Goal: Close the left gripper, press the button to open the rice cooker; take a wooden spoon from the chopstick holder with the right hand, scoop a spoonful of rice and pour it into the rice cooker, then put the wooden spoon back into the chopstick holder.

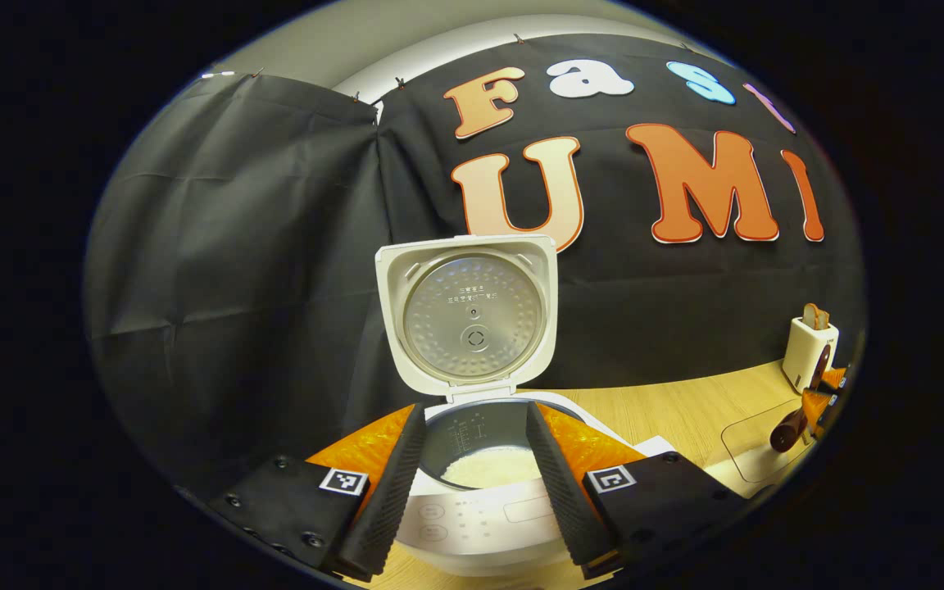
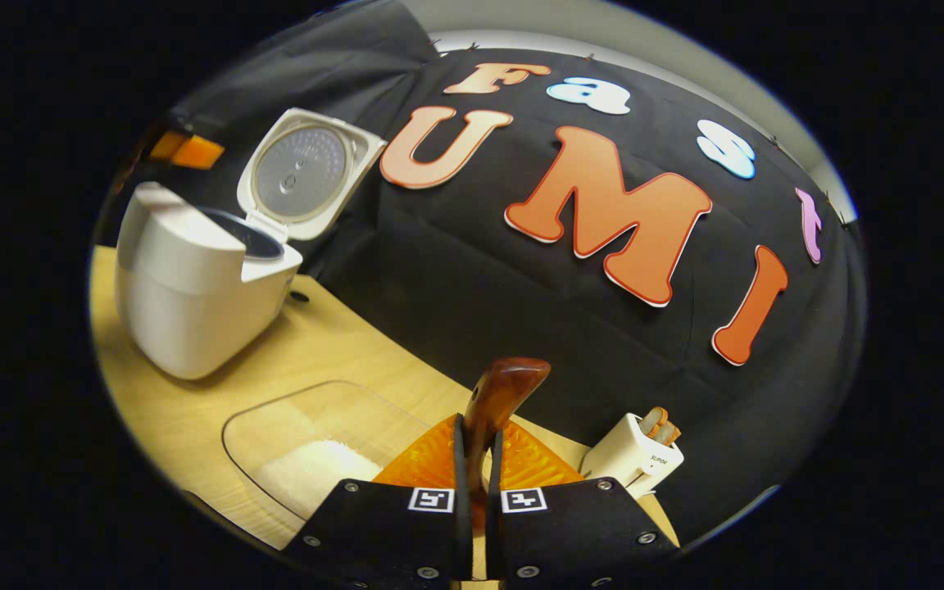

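Both views are evenly and fairly brightly lit from overhead, with warm tones on the wooden table [image 2: 193, 410]. The rice cooker's metal inner lid [image 1: 472, 319] catches soft speckled glare. Shadows are faint and short beside the rice cooker [image 2: 193, 287]. Fisheye distortion bends the table edge and stretches the periphery, where detail softens; the centre stays sharp.

The open lid [image 1: 466, 315] of the cooker [image 2: 193, 295] has small print, too tiny to read. The holder [image 2: 634, 460] has a small word, too blurry. Both grippers carry square black-and-white code tags [image 2: 430, 499].
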### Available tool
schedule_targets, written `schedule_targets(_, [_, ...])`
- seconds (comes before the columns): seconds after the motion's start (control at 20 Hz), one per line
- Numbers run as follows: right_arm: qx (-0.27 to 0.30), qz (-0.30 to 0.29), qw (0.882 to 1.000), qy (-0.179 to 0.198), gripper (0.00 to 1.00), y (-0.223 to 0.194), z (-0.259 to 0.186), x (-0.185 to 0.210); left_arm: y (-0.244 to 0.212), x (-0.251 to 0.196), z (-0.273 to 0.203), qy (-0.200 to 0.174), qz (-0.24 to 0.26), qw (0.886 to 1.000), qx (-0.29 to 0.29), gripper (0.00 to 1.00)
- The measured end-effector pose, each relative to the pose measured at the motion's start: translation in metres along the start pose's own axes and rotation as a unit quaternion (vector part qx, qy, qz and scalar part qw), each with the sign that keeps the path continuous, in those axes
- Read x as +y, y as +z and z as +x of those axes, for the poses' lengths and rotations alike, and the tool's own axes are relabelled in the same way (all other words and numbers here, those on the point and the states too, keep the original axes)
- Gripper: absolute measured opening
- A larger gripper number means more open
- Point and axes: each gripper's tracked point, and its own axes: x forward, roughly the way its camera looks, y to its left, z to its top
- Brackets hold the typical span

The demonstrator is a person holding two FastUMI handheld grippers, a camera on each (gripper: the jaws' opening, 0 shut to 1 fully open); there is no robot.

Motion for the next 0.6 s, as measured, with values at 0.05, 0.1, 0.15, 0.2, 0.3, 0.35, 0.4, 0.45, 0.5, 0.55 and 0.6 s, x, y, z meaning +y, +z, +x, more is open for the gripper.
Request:
schedule_targets(0.05, [0.012,0.0,1.0,-0.007,0.07,-0.007,0.0,0.0,-0.001,0.002,-0.002,0.002,-0.001,1.0,-0.001,0.77])
schedule_targets(0.1, [0.017,0.009,1.0,-0.013,0.07,-0.008,0.001,-0.003,-0.002,0.004,-0.002,0.004,-0.001,1.0,-0.002,0.82])
schedule_targets(0.15, [0.028,0.033,0.999,-0.014,0.07,-0.012,0.0,-0.003,-0.003,0.007,-0.002,0.006,-0.002,1.0,-0.001,0.82])
schedule_targets(0.2, [0.033,0.062,0.997,-0.018,0.07,-0.013,0.0,-0.004,-0.004,0.009,-0.003,0.008,-0.003,1.0,0.001,0.77])
schedule_targets(0.3, [0.048,0.123,0.991,-0.016,0.06,-0.016,-0.001,-0.003,-0.009,0.011,-0.001,0.008,-0.008,1.0,0.004,0.82])
schedule_targets(0.35, [0.055,0.157,0.986,-0.012,0.06,-0.017,-0.001,-0.001,-0.011,0.011,0.001,0.007,-0.011,1.0,0.006,0.77])
schedule_targets(0.4, [0.055,0.184,0.981,-0.022,0.07,-0.017,-0.001,-0.005,-0.013,0.01,0.002,0.006,-0.014,1.0,0.007,0.82])
schedule_targets(0.45, [0.061,0.206,0.976,-0.027,0.06,-0.019,-0.002,-0.007,-0.015,0.01,0.001,0.004,-0.016,1.0,0.008,0.77])
schedule_targets(0.5, [0.06,0.235,0.97,-0.034,0.06,-0.019,-0.002,-0.008,-0.016,0.01,0.001,0.003,-0.017,1.0,0.009,0.82])
schedule_targets(0.55, [0.064,0.263,0.962,-0.033,0.07,-0.019,-0.002,-0.008,-0.016,0.01,0.001,0.003,-0.017,1.0,0.008,0.82])
schedule_targets(0.6, [0.067,0.292,0.953,-0.03,0.07,-0.018,-0.002,-0.006,-0.016,0.011,0.001,0.003,-0.016,1.0,0.007,0.77])
